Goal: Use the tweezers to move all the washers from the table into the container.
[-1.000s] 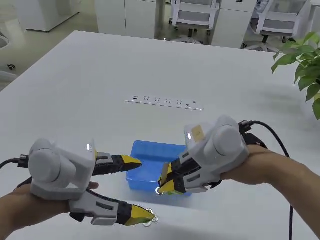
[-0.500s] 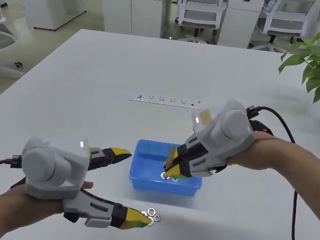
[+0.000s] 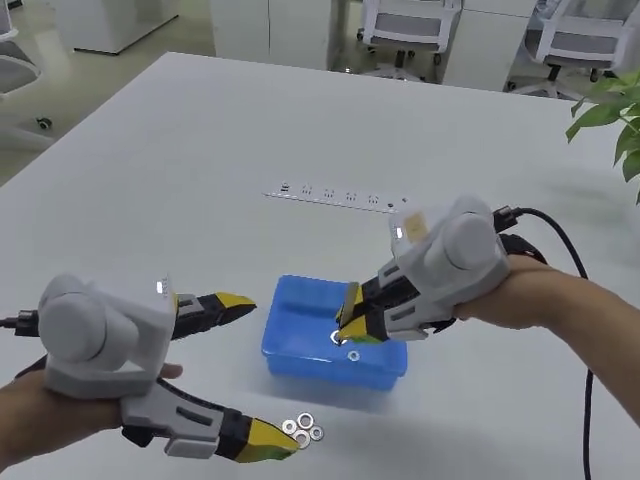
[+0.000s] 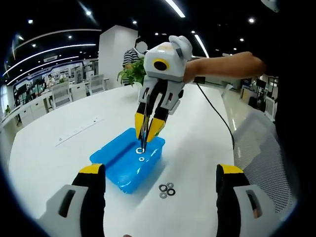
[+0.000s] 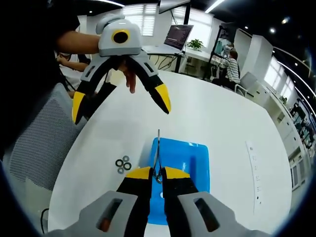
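My right gripper (image 3: 352, 322) is shut on thin metal tweezers (image 5: 158, 150) and holds them point-down over the blue container (image 3: 300, 335). A washer (image 4: 139, 150) sits at the tweezers' tips, and another washer (image 4: 141, 159) lies just below it inside the container. Three more washers (image 3: 303, 430) lie together on the white table in front of the container, also seen in the right gripper view as washers (image 5: 122, 164). My left gripper (image 3: 255, 372) is open, to the left of the container, with one jaw beside the loose washers and nothing between its jaws.
A white power strip (image 3: 335, 196) lies flat on the table beyond the container. Office chairs (image 3: 410, 30) stand past the far edge and a green plant (image 3: 615, 120) at the right. A black cable (image 3: 560, 250) trails from the right gripper.
My right gripper has carried the tweezers from the container's near edge to over its inside. The left gripper has dropped back a little. The head camera has shifted.
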